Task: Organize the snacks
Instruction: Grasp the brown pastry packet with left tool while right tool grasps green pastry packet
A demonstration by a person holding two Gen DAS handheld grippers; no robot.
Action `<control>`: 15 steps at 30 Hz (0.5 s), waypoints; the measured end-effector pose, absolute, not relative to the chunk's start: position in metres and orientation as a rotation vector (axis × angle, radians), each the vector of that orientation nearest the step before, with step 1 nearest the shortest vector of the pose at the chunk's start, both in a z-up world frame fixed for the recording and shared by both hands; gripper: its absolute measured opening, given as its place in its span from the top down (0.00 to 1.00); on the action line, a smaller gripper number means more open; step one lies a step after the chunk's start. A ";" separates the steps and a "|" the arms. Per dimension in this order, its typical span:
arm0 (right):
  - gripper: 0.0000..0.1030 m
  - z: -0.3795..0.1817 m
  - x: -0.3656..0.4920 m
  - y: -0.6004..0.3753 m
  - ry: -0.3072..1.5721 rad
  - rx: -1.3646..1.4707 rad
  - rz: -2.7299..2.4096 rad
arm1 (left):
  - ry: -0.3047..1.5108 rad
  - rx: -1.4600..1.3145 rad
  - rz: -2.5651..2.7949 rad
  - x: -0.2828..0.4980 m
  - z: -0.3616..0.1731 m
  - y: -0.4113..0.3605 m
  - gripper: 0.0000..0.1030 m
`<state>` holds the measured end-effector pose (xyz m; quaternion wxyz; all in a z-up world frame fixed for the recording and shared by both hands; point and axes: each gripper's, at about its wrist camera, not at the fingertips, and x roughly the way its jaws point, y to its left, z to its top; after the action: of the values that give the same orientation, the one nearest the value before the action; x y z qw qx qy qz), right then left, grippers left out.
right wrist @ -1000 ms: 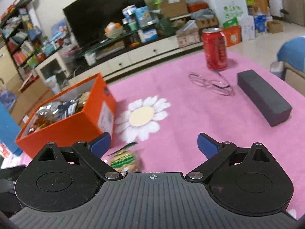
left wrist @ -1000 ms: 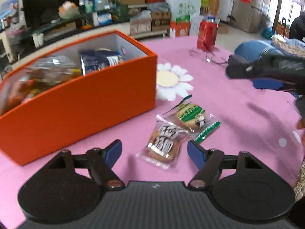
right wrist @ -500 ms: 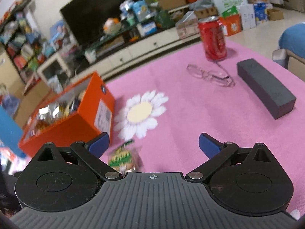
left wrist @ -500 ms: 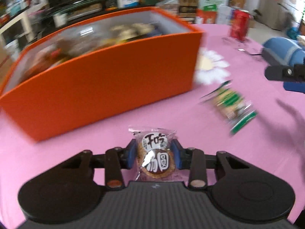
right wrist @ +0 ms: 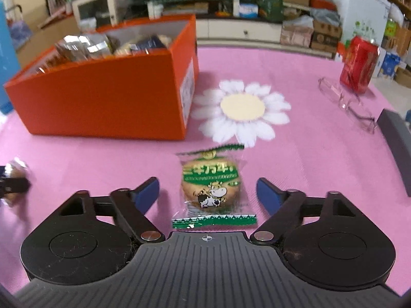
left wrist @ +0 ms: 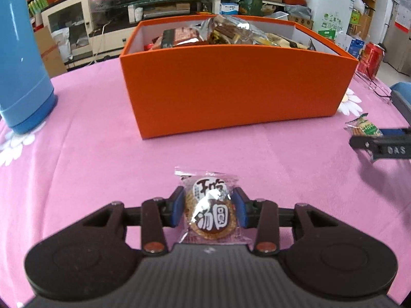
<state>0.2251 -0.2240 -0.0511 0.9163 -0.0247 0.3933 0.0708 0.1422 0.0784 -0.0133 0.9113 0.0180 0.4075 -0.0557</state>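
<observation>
My left gripper [left wrist: 208,209] holds a clear packet with a brown round cookie [left wrist: 208,192]. The blue pads still touch both its sides while the jaws are opening a little. It hangs over the pink cloth in front of the orange snack box [left wrist: 231,84], which is full of packets. My right gripper [right wrist: 208,192] is low over a green-printed cookie packet [right wrist: 212,184] that lies flat on the cloth. Its jaws are closing around the packet with a gap on each side. The orange box [right wrist: 102,102] stands to the left of it.
A tall blue jug [left wrist: 20,51] stands at the far left. A red can [right wrist: 358,64], a pair of glasses [right wrist: 346,102] and a dark grey block [right wrist: 395,141] lie to the right. A white daisy print [right wrist: 241,107] marks the cloth beside the box.
The left gripper shut on the brown cookie packet and carried it left, in front of the box. The right gripper came down over the green packet and its jaws narrowed.
</observation>
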 end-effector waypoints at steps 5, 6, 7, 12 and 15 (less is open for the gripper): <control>0.67 -0.047 0.217 -0.216 0.772 -0.051 0.166 | 0.844 -0.011 -0.131 0.142 -0.014 0.081 0.40; 0.67 -0.047 0.211 -0.213 0.773 -0.049 0.179 | 0.846 -0.023 -0.129 0.145 -0.014 0.080 0.39; 0.67 -0.046 0.205 -0.209 0.773 -0.059 0.192 | 0.847 -0.031 -0.128 0.144 -0.014 0.083 0.39; 0.63 -0.050 0.175 -0.191 0.746 -0.079 0.214 | 0.861 -0.112 -0.116 0.139 -0.010 0.101 0.37; 0.57 -0.051 0.164 -0.188 0.740 -0.069 0.215 | 0.851 -0.122 -0.091 0.134 -0.007 0.111 0.30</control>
<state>0.1638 -0.1879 -0.0506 0.9261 -0.0335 0.3608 0.1047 0.1345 0.1111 -0.0072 0.9079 -0.0593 0.4126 -0.0439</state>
